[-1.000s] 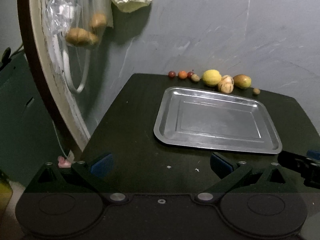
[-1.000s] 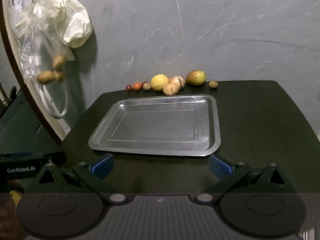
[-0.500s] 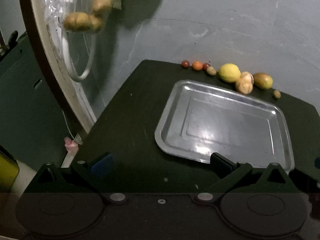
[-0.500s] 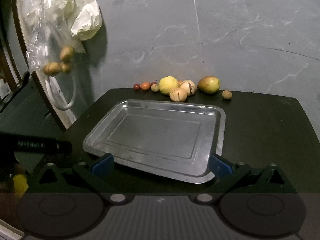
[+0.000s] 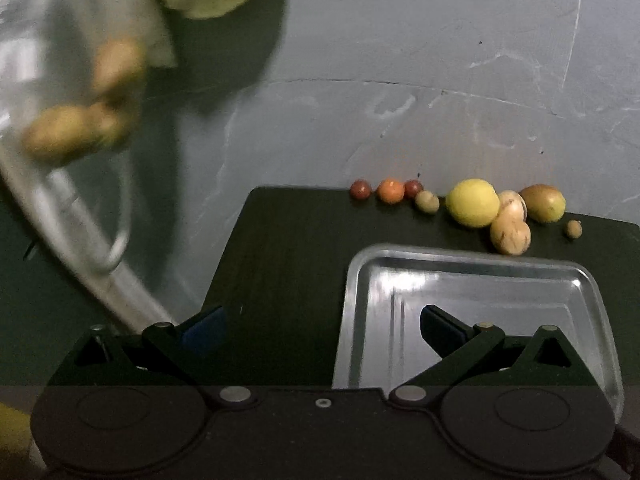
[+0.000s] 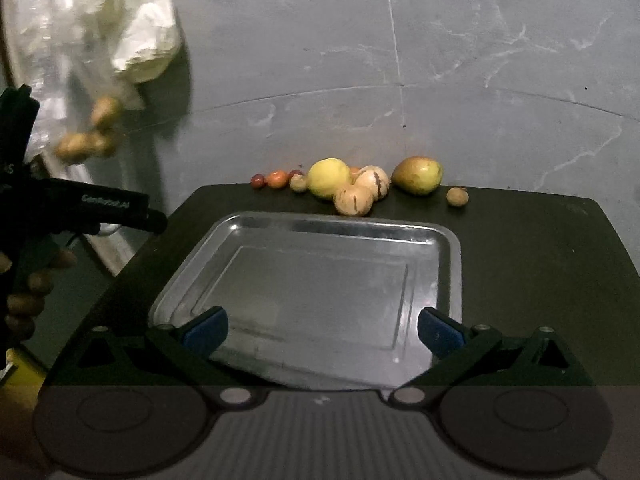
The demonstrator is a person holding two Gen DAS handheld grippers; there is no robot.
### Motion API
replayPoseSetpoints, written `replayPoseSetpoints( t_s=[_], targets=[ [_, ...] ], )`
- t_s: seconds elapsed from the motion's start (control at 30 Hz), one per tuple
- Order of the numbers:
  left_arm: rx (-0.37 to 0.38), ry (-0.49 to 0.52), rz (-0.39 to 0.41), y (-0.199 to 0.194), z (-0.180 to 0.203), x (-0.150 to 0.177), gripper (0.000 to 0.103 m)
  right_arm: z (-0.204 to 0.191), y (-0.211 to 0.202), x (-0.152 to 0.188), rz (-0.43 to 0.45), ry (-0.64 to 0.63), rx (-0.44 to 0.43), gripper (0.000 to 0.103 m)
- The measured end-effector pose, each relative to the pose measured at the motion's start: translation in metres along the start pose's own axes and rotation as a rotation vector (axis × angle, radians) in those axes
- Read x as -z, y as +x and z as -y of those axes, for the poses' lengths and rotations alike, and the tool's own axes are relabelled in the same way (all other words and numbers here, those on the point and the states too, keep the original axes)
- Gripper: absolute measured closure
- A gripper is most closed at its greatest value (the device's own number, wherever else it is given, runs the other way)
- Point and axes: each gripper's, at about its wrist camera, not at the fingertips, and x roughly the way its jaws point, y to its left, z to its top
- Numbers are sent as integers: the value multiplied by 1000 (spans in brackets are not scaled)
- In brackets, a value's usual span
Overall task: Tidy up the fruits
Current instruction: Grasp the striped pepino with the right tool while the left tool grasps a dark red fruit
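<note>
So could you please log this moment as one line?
left tongs: open | right tongs: open | tray: empty | fruits: at wall

Tray (image 6: 448, 272): bare sheet metal, brushed-shiny, streaky reflections. Table (image 6: 532, 264): dark matt top, faint grain. Wall (image 6: 440, 80): grey plaster look, rough, pale scuffs and hairline cracks. Yellow fruit (image 6: 329, 178): smooth skin, dull sheen. Striped fruits (image 6: 354, 200): pale, smooth, dark streaks. Hanging bag (image 6: 52, 52): clear crinkled plastic, glossy. Right gripper (image 6: 322, 330): matt black plastic, blue pads (image 6: 206, 326), metal pivot pins.
</note>
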Motion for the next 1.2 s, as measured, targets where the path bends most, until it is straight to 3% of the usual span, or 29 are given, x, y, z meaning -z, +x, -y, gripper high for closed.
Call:
replayPoseSetpoints(
  t_s=[0.33,0.53,0.97,1.2],
  targets=[
    [111,113,20,91,-25,-60,1,-35,81,-40,30,101,151,0],
    [157,154,16,131,-22,-76,1,-39,120,-57,25,129,238,0],
    [217,192,17,178,-11,-88,3,-24,167,-74,-10,122,308,1],
    [237,182,28,187,-14,-88,13,-16,188,-77,-24,111,314,12]
  ],
)
